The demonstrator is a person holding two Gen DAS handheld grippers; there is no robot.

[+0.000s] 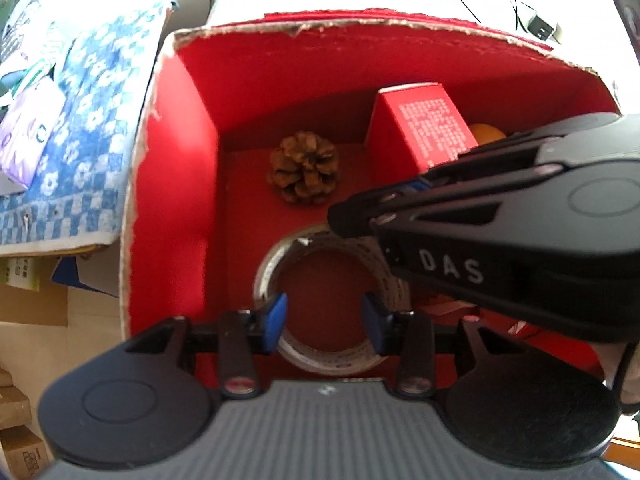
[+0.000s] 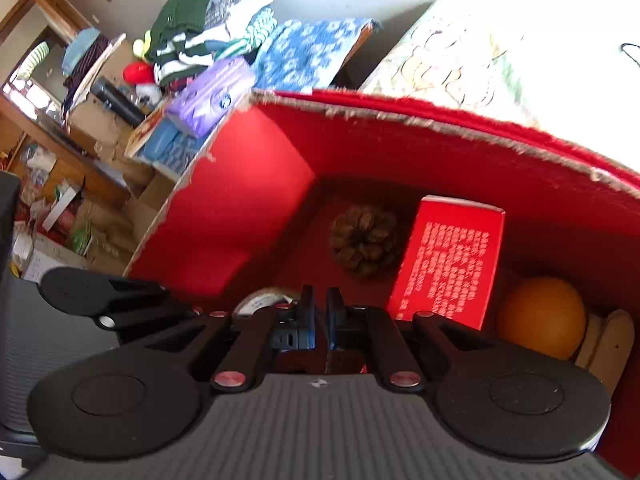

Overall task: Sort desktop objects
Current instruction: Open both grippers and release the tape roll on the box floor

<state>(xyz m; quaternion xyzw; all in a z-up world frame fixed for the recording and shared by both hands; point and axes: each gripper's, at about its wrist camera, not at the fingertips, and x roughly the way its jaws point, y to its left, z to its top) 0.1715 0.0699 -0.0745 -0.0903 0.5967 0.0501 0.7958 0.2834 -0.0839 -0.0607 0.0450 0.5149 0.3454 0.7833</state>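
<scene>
An open red cardboard box (image 1: pixel 180 160) (image 2: pixel 240 200) holds a pine cone (image 1: pixel 305 168) (image 2: pixel 364 240), a small red carton (image 1: pixel 428 128) (image 2: pixel 448 264), an orange (image 1: pixel 486 132) (image 2: pixel 544 316) and a roll of clear tape (image 1: pixel 266 280) (image 2: pixel 260 300) lying flat on its floor. My left gripper (image 1: pixel 325 318) hangs over the roll's hole, its blue pads apart and pressing on nothing. My right gripper (image 1: pixel 348 220) (image 2: pixel 321 320) reaches into the box from the right, above the roll's far edge, jaws nearly together with nothing seen between them.
Two pale wooden pieces (image 2: pixel 608 344) lean beside the orange. Left of the box lie a blue-and-white patterned cloth (image 1: pixel 92 120), a purple pack (image 2: pixel 212 96) and a pile of folded clothes (image 2: pixel 208 28). A black cable with a plug (image 1: pixel 540 26) lies behind the box.
</scene>
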